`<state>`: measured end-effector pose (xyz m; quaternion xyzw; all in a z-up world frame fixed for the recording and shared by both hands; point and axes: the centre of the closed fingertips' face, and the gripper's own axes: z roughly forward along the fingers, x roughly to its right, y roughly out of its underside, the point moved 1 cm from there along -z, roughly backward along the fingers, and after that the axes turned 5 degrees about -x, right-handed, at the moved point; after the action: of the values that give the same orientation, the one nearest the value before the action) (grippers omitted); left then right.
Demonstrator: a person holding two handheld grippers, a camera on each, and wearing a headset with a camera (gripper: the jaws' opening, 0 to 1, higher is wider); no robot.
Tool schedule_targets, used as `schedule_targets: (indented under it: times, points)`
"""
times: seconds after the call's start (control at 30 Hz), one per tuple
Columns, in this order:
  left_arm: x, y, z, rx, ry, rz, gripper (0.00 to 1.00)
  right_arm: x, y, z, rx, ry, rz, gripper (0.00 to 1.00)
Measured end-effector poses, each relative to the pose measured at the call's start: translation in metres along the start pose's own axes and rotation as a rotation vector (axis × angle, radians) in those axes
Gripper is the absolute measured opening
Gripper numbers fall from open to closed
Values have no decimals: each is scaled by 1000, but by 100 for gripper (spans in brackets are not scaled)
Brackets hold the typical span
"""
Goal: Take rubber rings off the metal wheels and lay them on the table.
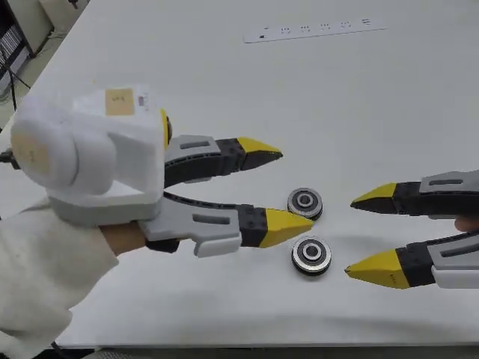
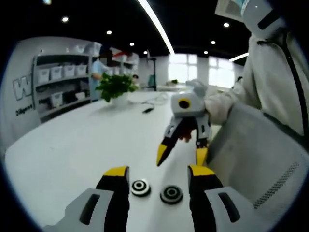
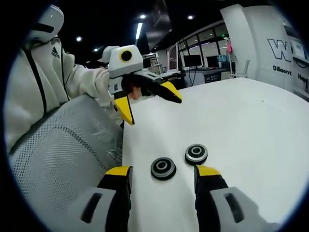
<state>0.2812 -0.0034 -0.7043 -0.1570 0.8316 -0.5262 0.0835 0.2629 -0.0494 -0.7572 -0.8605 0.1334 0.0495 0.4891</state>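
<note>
Two small metal wheels lie flat on the white table (image 1: 374,112), one just beyond the other and a narrow gap between them: the far wheel (image 1: 305,203) and the near wheel (image 1: 311,256). Each has a dark rubber ring around its rim (both rings are still on), with a bright metal face and a dark hub inside it.

The left gripper (image 1: 296,188) comes in from the left with its yellow-tipped jaws spread wide and nothing between them. Its lower tip reaches close to the far wheel without touching it. The right gripper (image 1: 350,236) comes in from the right, also gaping and empty, its tips near the wheels but apart from them. In both gripper views the wheels lie just ahead of the parted jaws, with the opposite gripper facing from beyond them.

A white sleeve (image 1: 37,277) covers the arm behind the left gripper. A white power strip (image 1: 314,31) lies well away at the far side of the table. In the left gripper view a potted plant (image 2: 114,86) stands farther along the table, before shelves (image 2: 58,82) of bins.
</note>
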Motion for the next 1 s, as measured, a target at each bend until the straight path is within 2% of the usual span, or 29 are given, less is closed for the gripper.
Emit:
schedule_targets:
  times: [0.3,0.57,0.8,1.0]
  points:
    - [5,13,13,7,13,-15,41,-2,7,11,-19,-14,-23,40]
    - [13,32,24,-39,30,6,34,-2,18,21,-40,-20,-34,33]
    - [17,41,30,-57,36,11,28,0,25,25,-52,-21,-48,28]
    - [22,54,35,-92,48,24,23,0,25,28,-50,-22,-69,24]
